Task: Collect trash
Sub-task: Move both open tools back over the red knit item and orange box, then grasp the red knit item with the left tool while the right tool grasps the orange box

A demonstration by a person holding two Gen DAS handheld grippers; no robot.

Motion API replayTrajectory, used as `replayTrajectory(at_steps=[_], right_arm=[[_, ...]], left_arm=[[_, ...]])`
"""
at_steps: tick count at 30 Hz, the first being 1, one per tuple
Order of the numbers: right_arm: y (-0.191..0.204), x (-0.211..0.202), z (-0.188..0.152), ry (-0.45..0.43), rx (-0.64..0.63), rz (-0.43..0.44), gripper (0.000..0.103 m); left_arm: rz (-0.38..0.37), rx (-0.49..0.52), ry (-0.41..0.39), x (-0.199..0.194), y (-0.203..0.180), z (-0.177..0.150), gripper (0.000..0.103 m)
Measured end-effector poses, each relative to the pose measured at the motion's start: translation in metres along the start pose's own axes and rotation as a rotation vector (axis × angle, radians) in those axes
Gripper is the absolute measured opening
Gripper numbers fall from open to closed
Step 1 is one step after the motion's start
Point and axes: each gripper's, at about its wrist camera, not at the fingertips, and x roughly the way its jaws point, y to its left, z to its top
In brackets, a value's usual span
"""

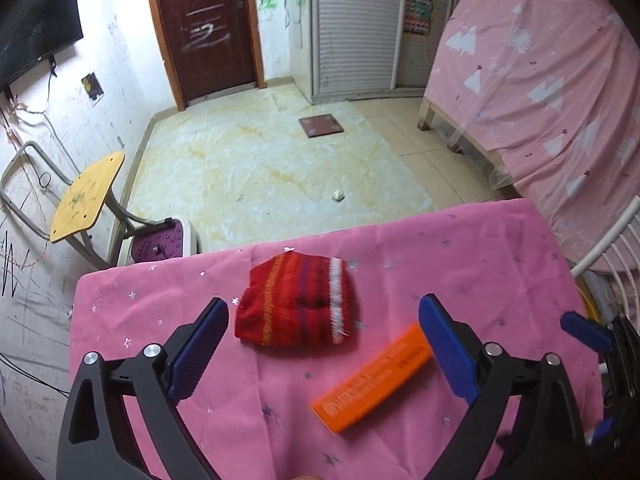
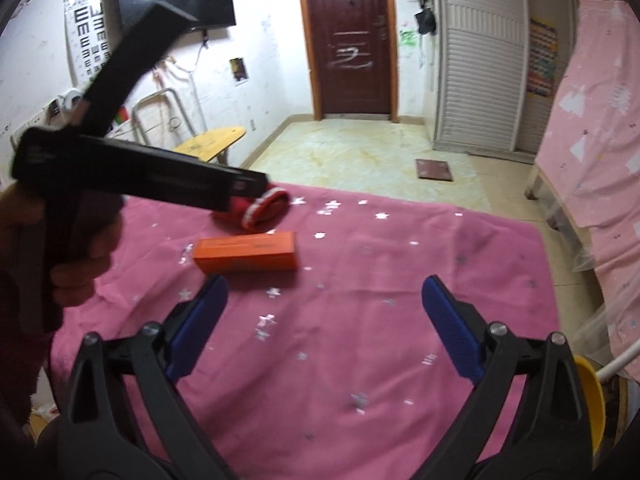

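An orange box (image 1: 374,380) lies on the pink tablecloth (image 1: 152,304), close to the right finger of my left gripper (image 1: 324,318). A red striped knitted piece (image 1: 298,302) lies just ahead, between the open left fingers. The left gripper is open and empty. In the right wrist view the orange box (image 2: 246,255) lies ahead and to the left of my right gripper (image 2: 324,296), which is open and empty above the cloth (image 2: 400,280). The red knitted piece (image 2: 264,210) is partly hidden behind the left gripper's body (image 2: 140,172).
A yellow bin rim (image 2: 590,396) shows at the table's right edge. A white metal chair back (image 1: 612,244) stands to the right. A crumpled white scrap (image 1: 338,195) lies on the floor. A yellow stool (image 1: 86,196) and a pink-covered bed (image 1: 540,80) flank the room.
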Motion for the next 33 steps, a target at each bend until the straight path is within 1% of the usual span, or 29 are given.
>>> replayTrajectory(at_steps=[3, 7, 14, 19, 22, 25, 26, 27, 28, 29, 30, 33], right_arm=[[0.009, 0.008, 0.004, 0.014, -0.011, 0.022, 0.095], [0.017, 0.019, 0.007, 0.03, -0.016, 0.059, 0.097], [0.035, 0.036, 0.014, 0.063, -0.059, 0.109, 0.097], [0.041, 0.046, 0.019, 0.083, -0.08, 0.108, 0.097], [0.045, 0.053, 0.021, 0.1, -0.094, 0.095, 0.097], [0.051, 0.06, 0.023, 0.113, -0.116, 0.091, 0.097], [0.051, 0.062, 0.024, 0.117, -0.122, 0.088, 0.097], [0.053, 0.065, 0.025, 0.123, -0.129, 0.087, 0.097], [0.053, 0.066, 0.025, 0.126, -0.13, 0.088, 0.097], [0.055, 0.068, 0.026, 0.132, -0.132, 0.09, 0.097], [0.056, 0.07, 0.026, 0.136, -0.134, 0.093, 0.097], [0.058, 0.073, 0.026, 0.147, -0.139, 0.101, 0.097]], left_arm=[[0.011, -0.029, 0.028, 0.017, 0.013, 0.004, 0.092], [0.002, -0.066, 0.052, 0.034, 0.029, 0.007, 0.093], [-0.045, -0.084, 0.064, 0.049, 0.038, 0.008, 0.094], [-0.066, -0.075, 0.082, 0.06, 0.039, 0.007, 0.094], [-0.068, -0.07, 0.109, 0.07, 0.038, 0.006, 0.094], [-0.035, -0.041, 0.088, 0.073, 0.032, 0.003, 0.093], [-0.026, -0.036, 0.083, 0.072, 0.031, 0.003, 0.089], [-0.015, -0.037, 0.075, 0.071, 0.031, 0.003, 0.078], [-0.01, -0.04, 0.069, 0.069, 0.031, 0.004, 0.073], [-0.013, -0.049, 0.066, 0.067, 0.033, 0.005, 0.058], [-0.015, -0.061, 0.065, 0.064, 0.035, 0.006, 0.047], [-0.019, -0.088, 0.057, 0.059, 0.04, 0.007, 0.036]])
